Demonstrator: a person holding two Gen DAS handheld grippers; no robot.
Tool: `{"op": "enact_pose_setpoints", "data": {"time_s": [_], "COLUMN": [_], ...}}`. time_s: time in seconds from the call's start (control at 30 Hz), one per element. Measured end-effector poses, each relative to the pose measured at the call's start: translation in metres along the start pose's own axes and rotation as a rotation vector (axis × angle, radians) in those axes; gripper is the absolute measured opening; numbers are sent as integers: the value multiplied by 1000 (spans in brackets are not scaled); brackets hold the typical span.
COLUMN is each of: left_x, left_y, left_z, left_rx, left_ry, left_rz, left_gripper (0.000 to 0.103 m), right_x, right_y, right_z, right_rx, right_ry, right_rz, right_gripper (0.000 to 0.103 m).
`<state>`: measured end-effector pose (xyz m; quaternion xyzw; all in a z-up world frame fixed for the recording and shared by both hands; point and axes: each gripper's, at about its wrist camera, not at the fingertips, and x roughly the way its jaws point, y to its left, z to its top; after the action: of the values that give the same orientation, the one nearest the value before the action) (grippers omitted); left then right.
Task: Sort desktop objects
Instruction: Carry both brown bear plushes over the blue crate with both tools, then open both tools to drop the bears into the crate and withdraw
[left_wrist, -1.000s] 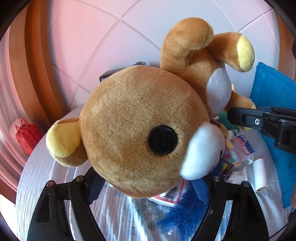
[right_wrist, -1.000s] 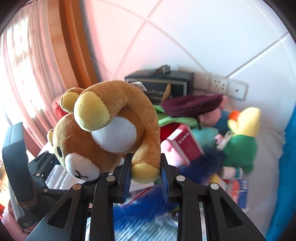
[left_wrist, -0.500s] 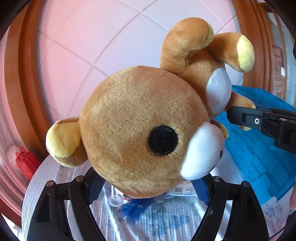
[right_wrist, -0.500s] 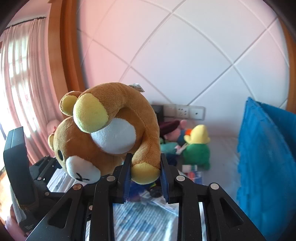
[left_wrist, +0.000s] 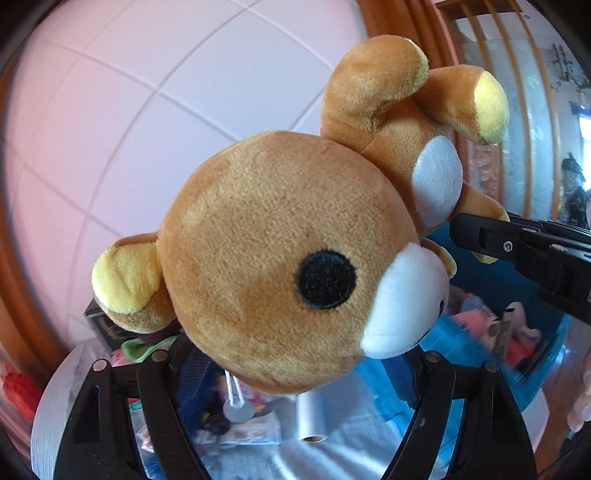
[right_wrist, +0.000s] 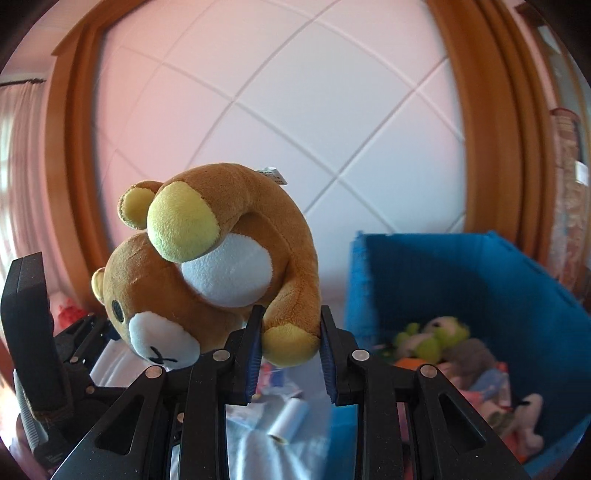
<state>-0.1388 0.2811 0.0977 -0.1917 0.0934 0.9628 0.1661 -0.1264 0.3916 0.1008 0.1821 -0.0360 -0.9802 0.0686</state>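
Note:
A brown plush bear (left_wrist: 280, 258) with yellow ears and a white snout hangs in the air between both grippers. My left gripper (left_wrist: 295, 373) is shut on its head, which fills the left wrist view. My right gripper (right_wrist: 290, 339) is shut on one yellow-soled paw (right_wrist: 291, 341) of the bear (right_wrist: 207, 280); its fingers also show in the left wrist view (left_wrist: 517, 247). A blue fabric bin (right_wrist: 461, 280) stands to the right with several plush toys (right_wrist: 436, 339) inside.
A white tabletop (right_wrist: 258, 450) below holds a white roll (right_wrist: 288, 421), packets and small toys. A dark box (left_wrist: 99, 321) and a green and purple plush sit at the back left. A tiled wall with wooden frames rises behind.
Both grippers have carried the bear up and to the right; the blue bin and its toys have come into view and the desk clutter has dropped lower. The grips are unchanged.

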Motion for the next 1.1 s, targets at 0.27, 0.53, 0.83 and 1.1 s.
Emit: {"op": "enact_pose_setpoints", "data": {"time_s": [0.27,0.53,0.83,1.1], "left_x": [33,80,134,138], "left_y": [-97,-167,-217,-199], "left_z": [59,88,82,62], "left_rx": [67,92,122,123], "left_ry": [54,225,382,350], "left_rz": [-101,-173,-205,-179], "left_gripper": [81,81,83,84], "right_x": [-24,-39,-34,-18], "right_y": [-92,-166,-219,-236], "right_z": [20,23,-4,-17], "right_rx": [34,71,185,210], "right_ry": [-30,0,89,123], "right_rz": [-152,-254,-350,-420], "right_gripper": [27,28,28,36]}}
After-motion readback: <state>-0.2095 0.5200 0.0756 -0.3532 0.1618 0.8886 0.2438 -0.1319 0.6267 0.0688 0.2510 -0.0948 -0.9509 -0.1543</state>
